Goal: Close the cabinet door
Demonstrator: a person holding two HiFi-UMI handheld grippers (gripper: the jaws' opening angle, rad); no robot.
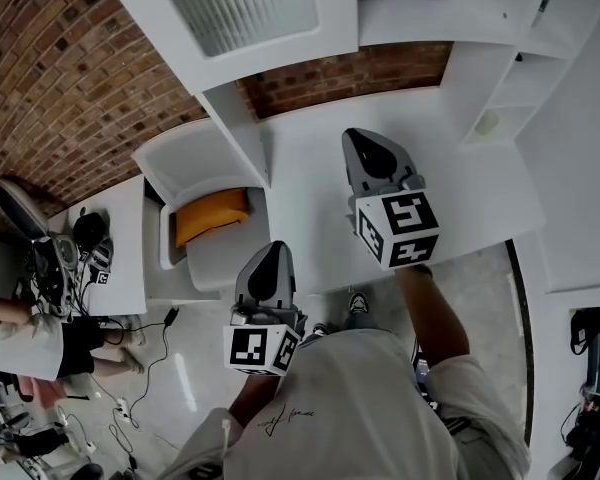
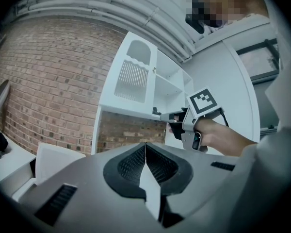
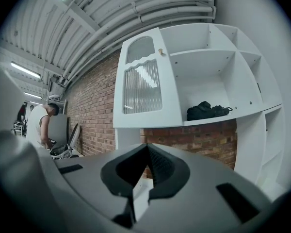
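Your left gripper (image 1: 269, 251): jaws pressed together along their whole length, nothing between them, held low and close to your body with its marker cube toward you. Your right gripper (image 1: 366, 140): jaws likewise brought together and holding nothing, raised further forward than the left, over the white counter (image 1: 460, 198). Cabinet door (image 3: 146, 81): white, with an arched upper pane and a ribbed glass panel below it and a small knob (image 3: 161, 51) near its top corner. It stands swung out to the left of its compartment, and neither gripper touches it. Cabinet (image 3: 218, 57): white wall unit of open shelves mounted above the counter, the compartment beside the door exposed. Black bundle (image 3: 207, 110): lying on the shelf of that exposed compartment (whether bag or cloth cannot be told). Brick wall (image 1: 60, 68): red, behind and left of the cabinet, and also showing between cabinet and counter. White chair (image 1: 195, 168): below the door's left side in the head view, with an orange cushion (image 1: 211, 214) on its seat. Person (image 3: 40, 123): standing well to your left, beside a table of dark equipment.
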